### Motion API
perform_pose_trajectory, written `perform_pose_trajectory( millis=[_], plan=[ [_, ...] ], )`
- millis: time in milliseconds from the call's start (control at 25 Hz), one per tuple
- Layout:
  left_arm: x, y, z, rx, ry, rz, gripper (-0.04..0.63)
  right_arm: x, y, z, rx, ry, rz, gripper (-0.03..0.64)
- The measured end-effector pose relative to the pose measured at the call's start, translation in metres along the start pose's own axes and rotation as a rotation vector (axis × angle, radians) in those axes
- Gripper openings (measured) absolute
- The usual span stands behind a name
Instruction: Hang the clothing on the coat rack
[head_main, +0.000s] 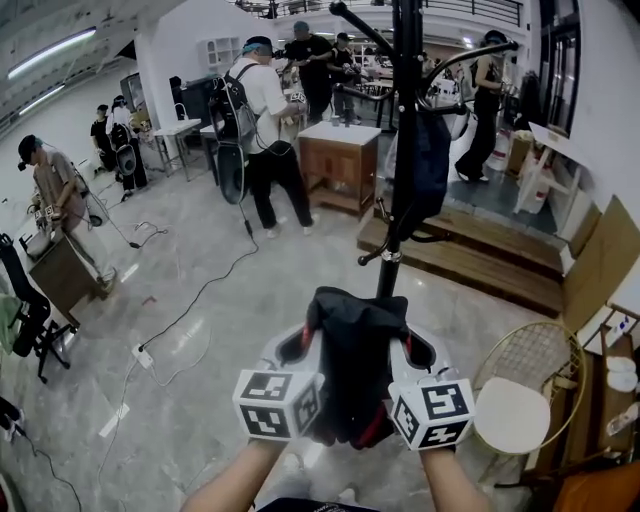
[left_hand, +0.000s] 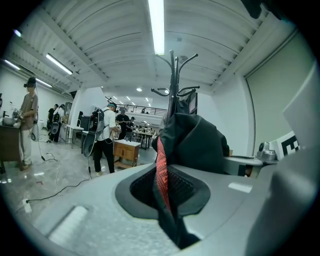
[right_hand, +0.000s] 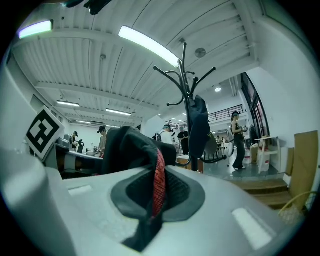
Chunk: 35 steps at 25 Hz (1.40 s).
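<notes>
1. Note the rack (head_main: 405, 150) straight ahead of you. A dark coat (head_main: 430, 165) hangs on it, with steps (head_main: 480, 260) and a person (head_main: 262, 130) beyond.
2. The rack's base is hidden behind the garment (head_main: 355, 370); its top is cut off.
3. The garment is bunched between both tongs, its long axis pointing toward the rack.
4. The left tongs (head_main: 298, 352) and right tongs (head_main: 415, 352) are each clamped, nearly closed, on a red-edged fold.

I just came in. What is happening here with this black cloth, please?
A person holds a black garment with a red strip, clamped in both the left gripper and the right gripper, facing a black coat rack that stands just ahead. The garment is not yet on any hook. Another dark garment already hangs on the rack.
</notes>
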<state>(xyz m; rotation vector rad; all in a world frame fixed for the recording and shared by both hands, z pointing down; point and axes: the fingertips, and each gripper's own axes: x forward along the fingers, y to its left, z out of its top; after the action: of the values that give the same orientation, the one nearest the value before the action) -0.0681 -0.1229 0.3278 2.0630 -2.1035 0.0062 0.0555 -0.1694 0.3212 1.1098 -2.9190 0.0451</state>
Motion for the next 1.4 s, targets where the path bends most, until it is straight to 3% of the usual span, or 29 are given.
perform_pose_trajectory(
  millis=[1400],
  plan=[
    [0.172,0.067,0.031,-0.007,0.02,-0.309,0.031,0.128,-0.063,0.003,0.003,0.026,-0.344,0.019]
  ],
)
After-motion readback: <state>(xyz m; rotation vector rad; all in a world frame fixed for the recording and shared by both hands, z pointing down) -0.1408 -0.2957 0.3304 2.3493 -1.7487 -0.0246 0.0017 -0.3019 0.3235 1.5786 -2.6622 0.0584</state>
